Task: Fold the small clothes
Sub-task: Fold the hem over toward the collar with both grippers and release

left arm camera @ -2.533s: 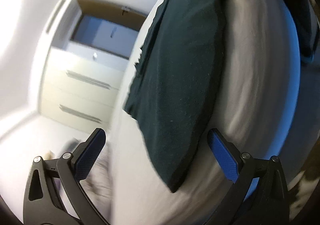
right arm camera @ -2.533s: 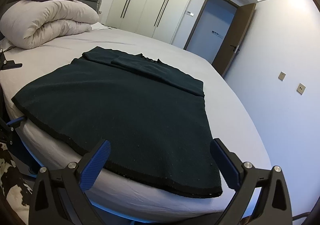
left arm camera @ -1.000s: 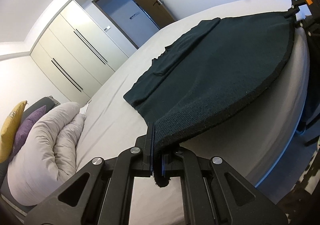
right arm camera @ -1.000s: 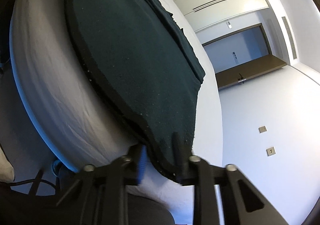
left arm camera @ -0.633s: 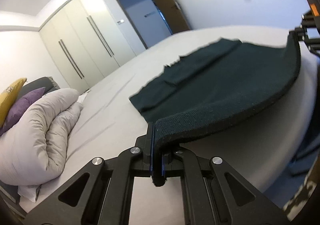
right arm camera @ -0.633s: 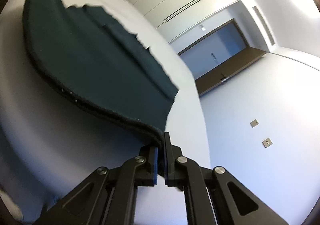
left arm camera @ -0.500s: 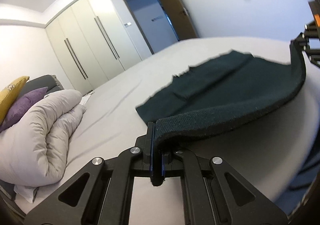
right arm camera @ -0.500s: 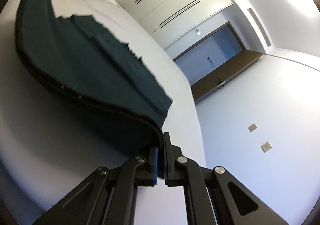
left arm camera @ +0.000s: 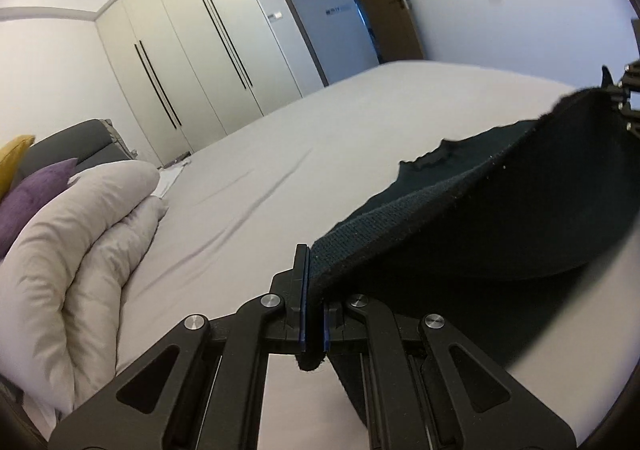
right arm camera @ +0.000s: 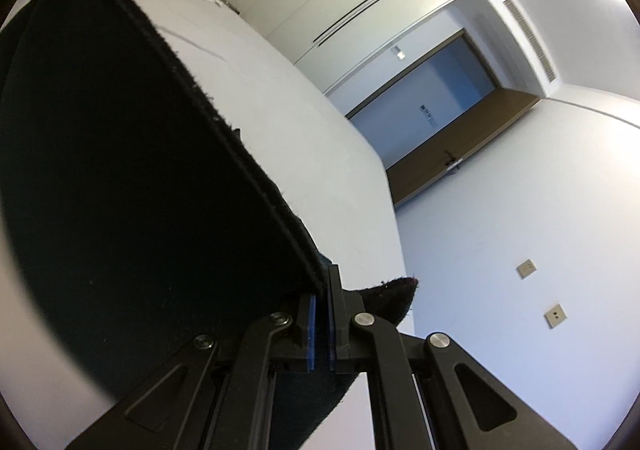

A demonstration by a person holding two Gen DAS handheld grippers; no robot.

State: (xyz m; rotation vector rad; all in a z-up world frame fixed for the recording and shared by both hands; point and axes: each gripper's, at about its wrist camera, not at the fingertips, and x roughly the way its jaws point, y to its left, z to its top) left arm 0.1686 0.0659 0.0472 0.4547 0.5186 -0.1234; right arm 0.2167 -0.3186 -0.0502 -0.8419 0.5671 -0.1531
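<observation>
Carrying the hem of the dark green sweater point(left arm camera: 500, 234) up off the bed point(left arm camera: 280, 177), left gripper point(left arm camera: 312, 314) and right gripper point(right arm camera: 320, 324) each clenched on a hem corner. Judging the fold best done by keeping both corners level and the hem taut, then laying it evenly over the far part resting on the mattress. Running lengthwise away from the grippers, neckline end pointing toward the wardrobe point(left arm camera: 192, 61) and door point(left arm camera: 332, 5), hem edge stretching crosswise between the fingers point(right arm camera: 311, 330).
</observation>
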